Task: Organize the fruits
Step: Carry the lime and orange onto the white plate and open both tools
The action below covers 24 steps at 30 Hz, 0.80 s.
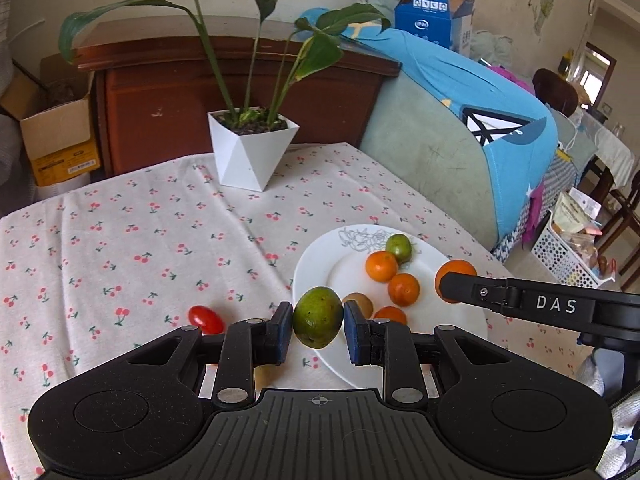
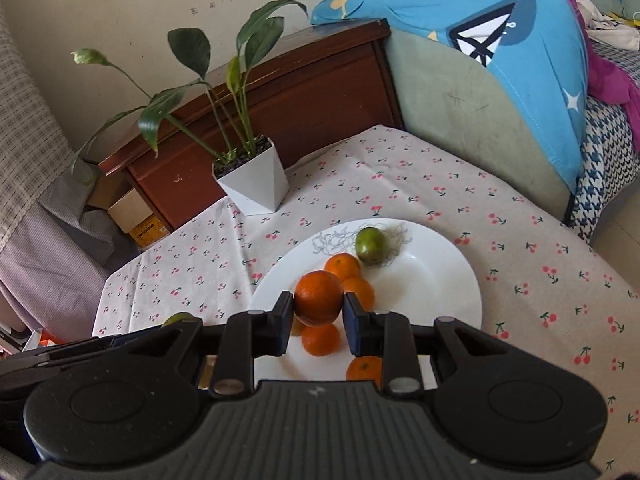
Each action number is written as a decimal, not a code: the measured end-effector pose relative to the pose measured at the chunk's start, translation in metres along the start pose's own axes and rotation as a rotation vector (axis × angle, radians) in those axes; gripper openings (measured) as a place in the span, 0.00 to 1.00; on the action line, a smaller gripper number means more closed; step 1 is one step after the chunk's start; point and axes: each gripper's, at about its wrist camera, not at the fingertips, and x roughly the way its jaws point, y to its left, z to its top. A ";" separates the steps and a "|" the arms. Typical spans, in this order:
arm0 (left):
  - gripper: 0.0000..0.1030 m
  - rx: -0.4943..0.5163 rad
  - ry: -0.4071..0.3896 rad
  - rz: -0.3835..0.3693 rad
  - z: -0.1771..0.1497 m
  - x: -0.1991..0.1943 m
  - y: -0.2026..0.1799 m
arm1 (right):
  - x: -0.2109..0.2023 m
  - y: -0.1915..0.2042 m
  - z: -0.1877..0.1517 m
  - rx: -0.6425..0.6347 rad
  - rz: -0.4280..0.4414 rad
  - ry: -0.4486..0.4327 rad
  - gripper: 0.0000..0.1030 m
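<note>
Two fruits in hand | left gripper point(image 1: 318, 322) fingers clenched on green oval mango point(image 1: 318, 317), right gripper point(image 2: 319, 310) on round orange tangerine point(image 2: 319, 298), both over white round plate point(image 2: 460, 280) | five plated, maybe more | red cherry tomato point(image 1: 205, 319) left on bench, I reckon.

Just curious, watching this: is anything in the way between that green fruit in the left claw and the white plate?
Nothing visible blocks it. The green fruit in the left claw hangs at the plate near edge, with bare plate beyond it.

On my right gripper point(image 1: 448, 286), the finger arm carries white letters "DAS"; print on the blue box point(image 1: 430, 16) stays unreadable.
</note>
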 end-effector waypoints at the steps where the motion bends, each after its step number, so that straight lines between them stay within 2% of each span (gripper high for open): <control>1: 0.24 0.009 0.000 -0.015 0.004 0.005 -0.004 | 0.001 -0.006 0.002 0.017 -0.008 -0.003 0.26; 4: 0.24 0.031 0.005 -0.032 0.011 0.021 -0.012 | 0.007 -0.017 0.006 0.053 -0.017 0.005 0.26; 7: 0.24 0.010 0.031 -0.054 0.014 0.037 -0.014 | 0.015 -0.022 0.005 0.065 -0.032 0.023 0.26; 12: 0.24 0.028 0.043 -0.046 0.015 0.057 -0.020 | 0.022 -0.023 0.002 0.078 -0.042 0.059 0.26; 24: 0.25 0.013 0.041 -0.042 0.017 0.070 -0.020 | 0.027 -0.023 -0.002 0.088 -0.036 0.072 0.29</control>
